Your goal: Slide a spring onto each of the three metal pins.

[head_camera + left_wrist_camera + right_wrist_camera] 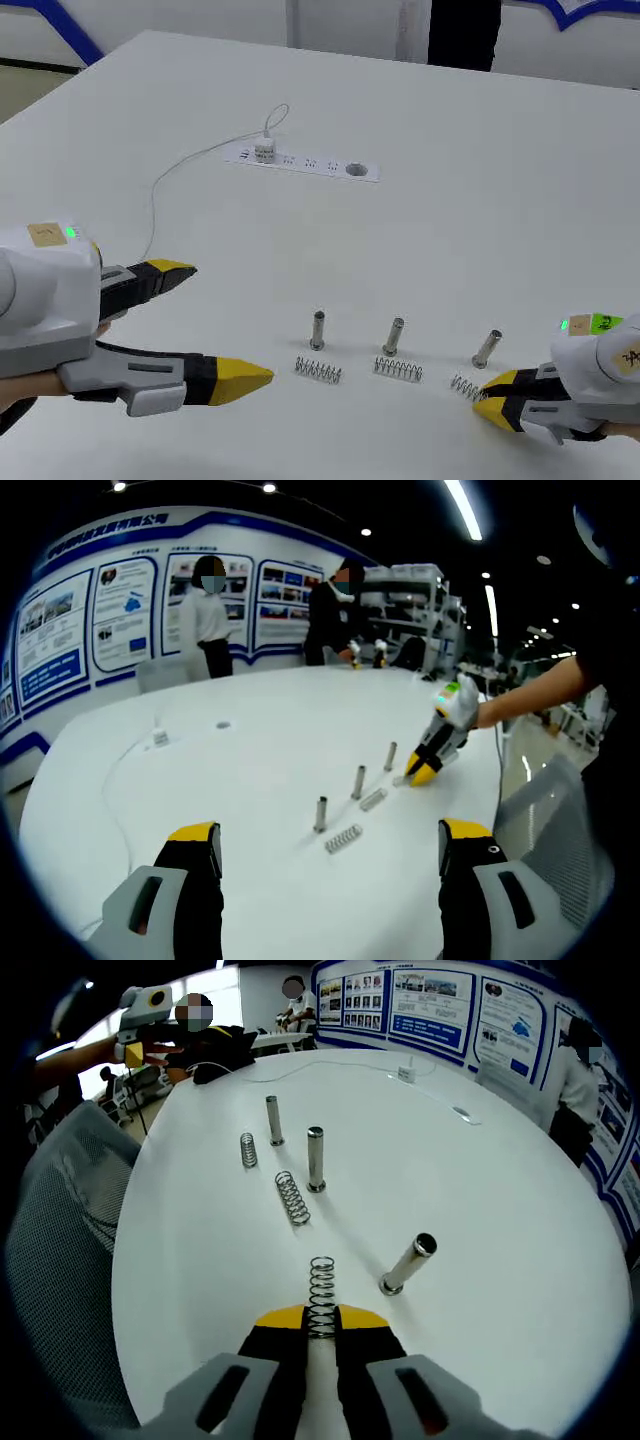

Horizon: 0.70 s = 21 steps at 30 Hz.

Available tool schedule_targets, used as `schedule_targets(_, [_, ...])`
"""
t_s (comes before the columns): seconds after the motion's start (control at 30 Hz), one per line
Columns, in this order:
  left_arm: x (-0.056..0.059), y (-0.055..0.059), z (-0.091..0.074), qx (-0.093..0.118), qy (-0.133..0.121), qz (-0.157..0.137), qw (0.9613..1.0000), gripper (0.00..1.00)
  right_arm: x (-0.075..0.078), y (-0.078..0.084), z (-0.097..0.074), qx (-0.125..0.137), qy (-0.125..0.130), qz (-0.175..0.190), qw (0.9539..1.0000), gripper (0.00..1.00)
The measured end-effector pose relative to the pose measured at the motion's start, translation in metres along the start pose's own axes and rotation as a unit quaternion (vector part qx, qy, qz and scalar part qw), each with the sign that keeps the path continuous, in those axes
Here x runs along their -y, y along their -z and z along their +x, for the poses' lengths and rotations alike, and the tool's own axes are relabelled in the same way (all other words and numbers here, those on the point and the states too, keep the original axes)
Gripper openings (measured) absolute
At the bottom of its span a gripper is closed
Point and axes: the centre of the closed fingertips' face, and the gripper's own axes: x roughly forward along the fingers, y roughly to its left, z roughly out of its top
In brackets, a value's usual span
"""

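Three metal pins stand upright in a row on the white table: the left pin, the middle pin and the right pin, which leans a little. A spring lies flat in front of each: left spring, middle spring, right spring. My right gripper is shut on the near end of the right spring, which lies beside its pin. To the left of the pins, my left gripper is open and holds nothing; its own view has the left pin ahead.
A white power strip with a plugged-in adapter and a thin cable lies farther back on the table. A mesh chair stands at the table's edge. People stand beyond the far side.
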Motion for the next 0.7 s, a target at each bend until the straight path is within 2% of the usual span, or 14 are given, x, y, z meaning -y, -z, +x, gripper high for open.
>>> schedule_targets(0.2, [0.008,0.0,0.001,0.001,0.012,0.001,0.9999,0.91,-0.001,-0.007,-0.01,0.012,0.004,0.001,0.9999,0.1])
schedule_targets(0.37, [0.01,-0.006,0.006,0.006,0.02,0.006,0.9998,0.89,-0.002,-0.02,-0.023,0.025,0.014,-0.008,0.9996,0.1])
schedule_targets(0.47, [0.015,-0.011,0.011,0.009,0.029,0.013,0.9994,0.88,-0.005,-0.028,-0.032,0.026,0.015,-0.025,0.9993,0.1])
schedule_targets(0.57, [0.021,-0.013,0.015,0.012,0.038,0.026,0.9989,0.87,-0.01,-0.042,-0.041,0.037,0.015,-0.043,0.9983,0.1])
schedule_targets(0.7, [0.027,-0.012,0.021,0.012,0.047,0.029,0.9984,0.86,-0.012,-0.058,-0.049,0.05,0.018,-0.056,0.997,0.1])
